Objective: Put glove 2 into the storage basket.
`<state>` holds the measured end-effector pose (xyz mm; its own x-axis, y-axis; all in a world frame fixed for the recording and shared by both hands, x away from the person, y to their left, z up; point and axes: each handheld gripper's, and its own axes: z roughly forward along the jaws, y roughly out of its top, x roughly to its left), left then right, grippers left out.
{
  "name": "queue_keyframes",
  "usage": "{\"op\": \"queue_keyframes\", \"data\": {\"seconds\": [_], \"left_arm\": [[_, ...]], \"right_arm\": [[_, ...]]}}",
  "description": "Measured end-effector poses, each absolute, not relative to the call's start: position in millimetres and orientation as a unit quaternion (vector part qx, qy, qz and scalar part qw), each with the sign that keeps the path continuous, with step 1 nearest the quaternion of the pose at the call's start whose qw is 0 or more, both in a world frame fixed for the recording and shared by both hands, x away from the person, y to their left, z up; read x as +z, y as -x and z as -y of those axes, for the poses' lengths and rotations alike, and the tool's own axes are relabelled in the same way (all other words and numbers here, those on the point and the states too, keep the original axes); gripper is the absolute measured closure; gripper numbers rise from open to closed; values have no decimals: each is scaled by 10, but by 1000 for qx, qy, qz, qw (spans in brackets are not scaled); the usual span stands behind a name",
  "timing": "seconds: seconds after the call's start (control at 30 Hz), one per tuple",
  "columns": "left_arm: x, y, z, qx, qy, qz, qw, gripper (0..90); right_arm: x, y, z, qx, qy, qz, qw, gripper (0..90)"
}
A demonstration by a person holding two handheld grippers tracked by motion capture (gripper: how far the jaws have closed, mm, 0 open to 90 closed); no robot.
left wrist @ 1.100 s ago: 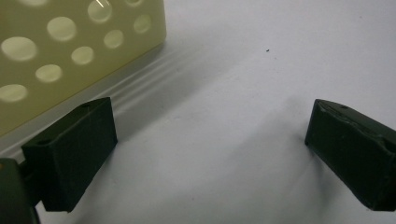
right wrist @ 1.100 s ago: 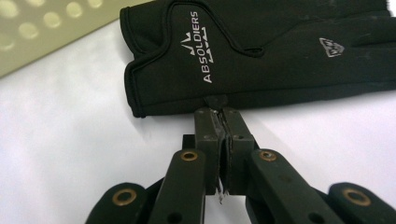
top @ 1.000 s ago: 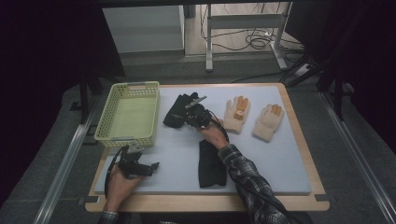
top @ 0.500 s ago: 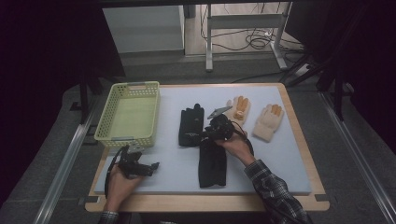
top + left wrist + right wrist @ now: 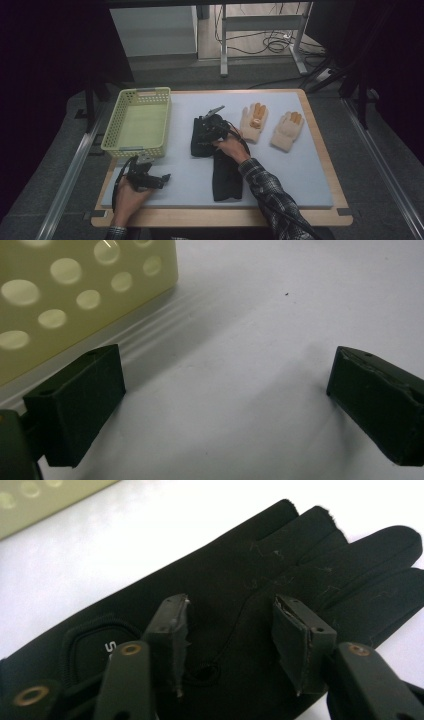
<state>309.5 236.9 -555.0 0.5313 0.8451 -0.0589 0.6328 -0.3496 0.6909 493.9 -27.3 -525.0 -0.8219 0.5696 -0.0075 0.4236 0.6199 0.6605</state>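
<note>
Now my right tongs point(image 5: 227, 630) have just been opening and stand apart over the upper black glove point(image 5: 280, 580), which lies flat mid-bench beside the yellow basket point(image 5: 137, 125); its cuff patch shows a white "S", the rest hidden. My left tongs point(image 5: 225, 400) gape empty over the bench point(image 5: 250, 315).

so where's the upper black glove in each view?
High view: black glove at table centre, right of the basket, under the right gripper.
Left gripper view: glove not in it; basket wall at top left.
Right gripper view: glove across the middle, open jaws over it.
Shared landmark: the basket.
</note>
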Motion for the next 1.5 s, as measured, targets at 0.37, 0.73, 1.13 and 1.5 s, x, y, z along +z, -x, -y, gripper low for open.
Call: {"op": "queue_keyframes", "data": {"seconds": [0.37,0.73,1.13,1.5], "left_arm": [[-5551,-3095,-2367,157,-806,-459,340,21],[-5551,-3095,-2367,157,-806,-459,340,22],[-5550,-3097,-2368,157,-806,-458,340,21],[-5551,-3095,-2364,158,-805,-459,342,21]], "right_arm": [[-5226,-4871,220,320,-277,-894,149,847],[-4956,-4726,357,350,-278,-884,138,864],[-4477,-4258,645,363,-270,-881,139,863],[-4406,-3678,1042,341,-287,-884,140,863]]}}
